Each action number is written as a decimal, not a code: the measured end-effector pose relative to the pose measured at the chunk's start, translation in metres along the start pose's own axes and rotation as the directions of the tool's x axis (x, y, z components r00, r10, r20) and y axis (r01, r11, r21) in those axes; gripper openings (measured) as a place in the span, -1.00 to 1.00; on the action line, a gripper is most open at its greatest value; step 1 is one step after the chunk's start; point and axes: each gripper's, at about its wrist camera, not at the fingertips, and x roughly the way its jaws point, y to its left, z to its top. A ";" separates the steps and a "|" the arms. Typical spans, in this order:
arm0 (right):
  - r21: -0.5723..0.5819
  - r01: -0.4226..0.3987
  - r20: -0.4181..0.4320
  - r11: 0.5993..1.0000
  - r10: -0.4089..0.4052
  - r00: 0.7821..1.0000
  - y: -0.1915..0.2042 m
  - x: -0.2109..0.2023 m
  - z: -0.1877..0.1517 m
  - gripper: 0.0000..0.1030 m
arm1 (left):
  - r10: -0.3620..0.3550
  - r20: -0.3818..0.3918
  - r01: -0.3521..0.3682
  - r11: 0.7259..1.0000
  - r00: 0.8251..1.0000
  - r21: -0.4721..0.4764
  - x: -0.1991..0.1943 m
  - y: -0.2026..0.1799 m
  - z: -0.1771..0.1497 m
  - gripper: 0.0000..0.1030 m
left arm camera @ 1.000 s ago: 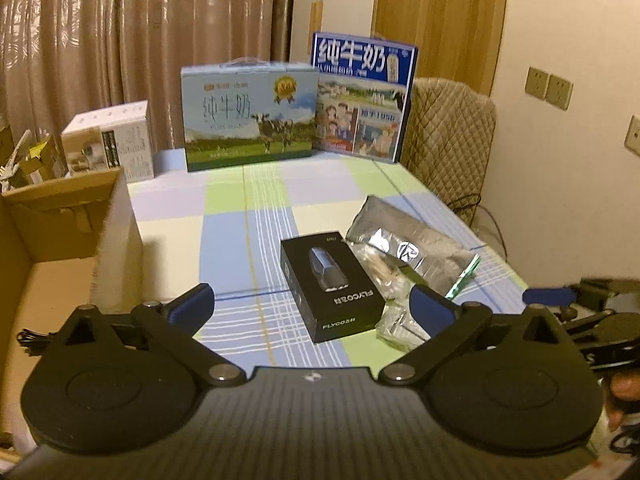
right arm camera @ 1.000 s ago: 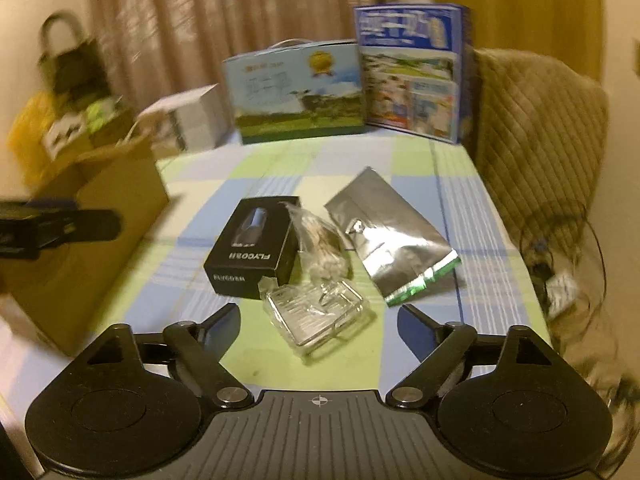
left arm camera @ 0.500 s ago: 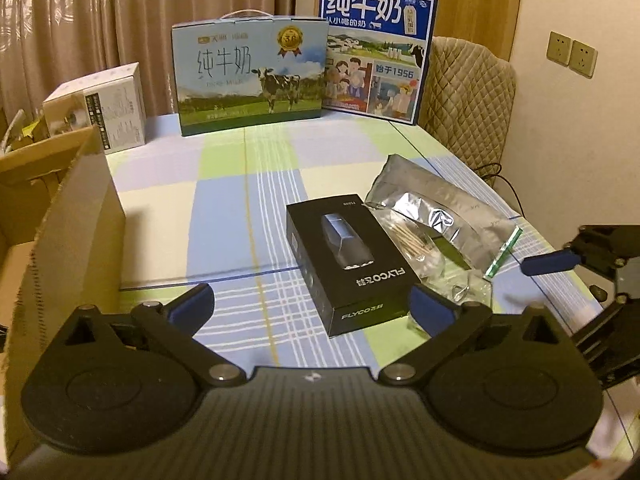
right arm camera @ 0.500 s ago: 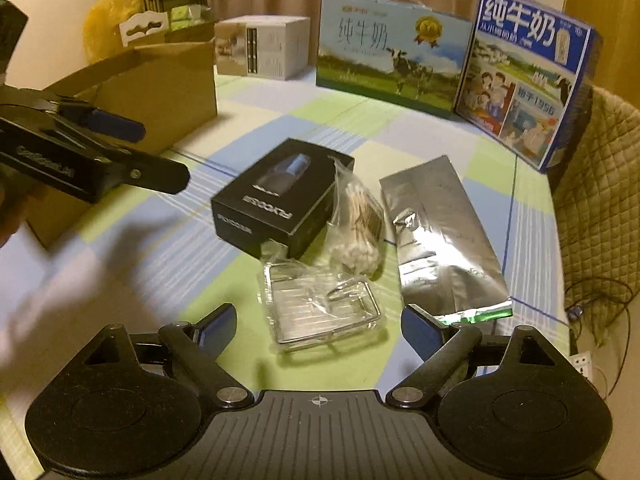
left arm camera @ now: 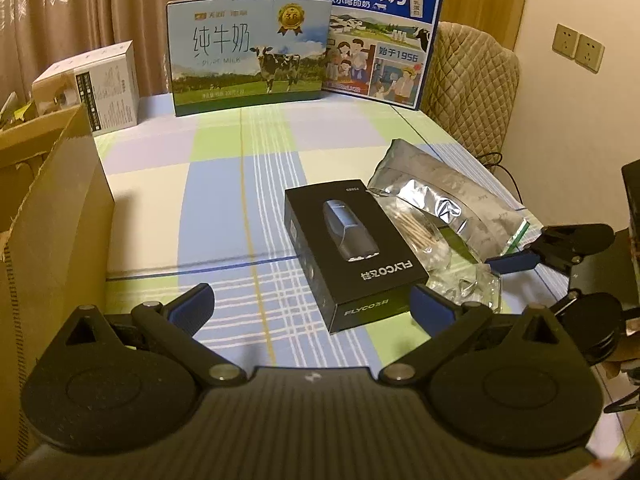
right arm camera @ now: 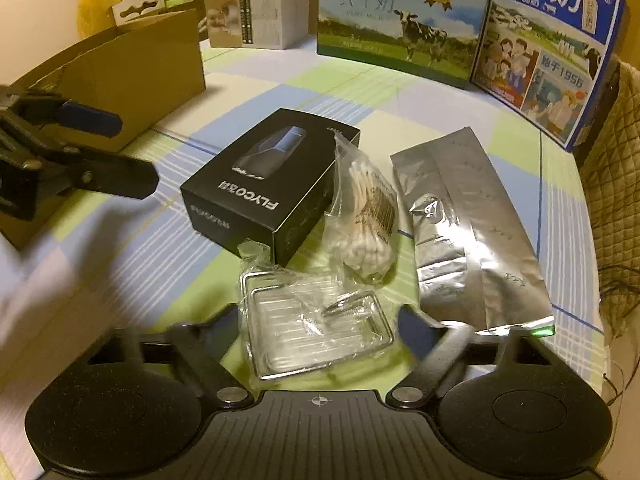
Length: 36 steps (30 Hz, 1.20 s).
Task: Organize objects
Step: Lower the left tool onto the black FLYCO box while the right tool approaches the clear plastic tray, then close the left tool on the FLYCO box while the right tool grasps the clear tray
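Note:
A black Flyco box [left arm camera: 352, 248] [right arm camera: 272, 184] lies on the checked tablecloth. A clear bag of cotton swabs [right arm camera: 368, 216] [left arm camera: 420, 232] leans on its side. A silver foil pouch [right arm camera: 468, 232] [left arm camera: 452, 204] lies to the right. A clear plastic tray in wrap [right arm camera: 316, 332] [left arm camera: 468, 284] lies nearest. My left gripper [left arm camera: 312, 308] is open, just short of the black box. My right gripper [right arm camera: 316, 328] is open, with the clear tray between its fingers.
An open cardboard box [left arm camera: 52, 216] [right arm camera: 116, 76] stands at the left. Two milk cartons [left arm camera: 248, 52] [left arm camera: 380, 32] and a white box [left arm camera: 92, 84] line the back. A quilted chair [left arm camera: 472, 80] stands at the right edge.
Both grippers have moved forward and lower toward the objects. The right gripper's fingers now flank the clear tray. No object has moved.

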 end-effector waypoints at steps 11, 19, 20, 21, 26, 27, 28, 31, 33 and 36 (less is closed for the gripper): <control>0.132 0.085 -0.002 0.988 -0.086 0.996 -0.013 -0.026 0.016 0.34 | -0.025 -0.011 0.025 1.000 1.000 -0.010 0.015 -0.007 0.003 0.98; 0.314 0.124 0.038 0.941 -0.143 0.989 -0.046 -0.045 0.022 0.34 | -0.038 -0.019 0.038 0.999 0.999 -0.001 0.045 -0.023 0.014 0.98; 0.319 0.125 0.043 0.939 -0.146 0.988 -0.047 -0.046 0.023 0.34 | -0.040 -0.022 0.040 0.999 0.999 -0.001 0.049 -0.025 0.015 0.98; 0.324 0.124 0.048 0.938 -0.147 0.988 -0.048 -0.048 0.024 0.34 | -0.044 -0.027 0.044 0.999 0.999 -0.005 0.053 -0.028 0.017 0.98; 0.340 0.132 0.061 0.931 -0.161 0.985 -0.051 -0.052 0.025 0.34 | -0.023 -0.052 0.025 0.999 0.998 0.022 0.073 -0.042 0.021 0.95; 0.341 0.134 0.064 0.930 -0.165 0.984 -0.051 -0.053 0.025 0.34 | -0.018 -0.057 0.019 0.999 0.998 0.025 0.076 -0.044 0.021 0.91; 0.344 0.133 0.067 0.930 -0.165 0.984 -0.052 -0.054 0.026 0.34 | -0.013 -0.065 0.014 1.000 0.998 0.027 0.078 -0.044 0.021 0.78; 0.349 0.133 0.073 0.928 -0.168 0.983 -0.053 -0.055 0.027 0.34 | -0.007 -0.079 0.009 1.000 0.997 0.027 0.079 -0.042 0.018 0.70; 0.354 0.132 0.077 0.926 -0.170 0.982 -0.053 -0.057 0.028 0.34 | -0.005 -0.085 0.008 0.999 0.996 0.033 0.076 -0.042 0.018 0.65; 0.370 0.110 0.075 0.922 -0.148 0.986 -0.051 -0.058 0.028 0.34 | -0.001 -0.100 0.005 0.999 0.995 0.044 0.066 -0.041 0.013 0.63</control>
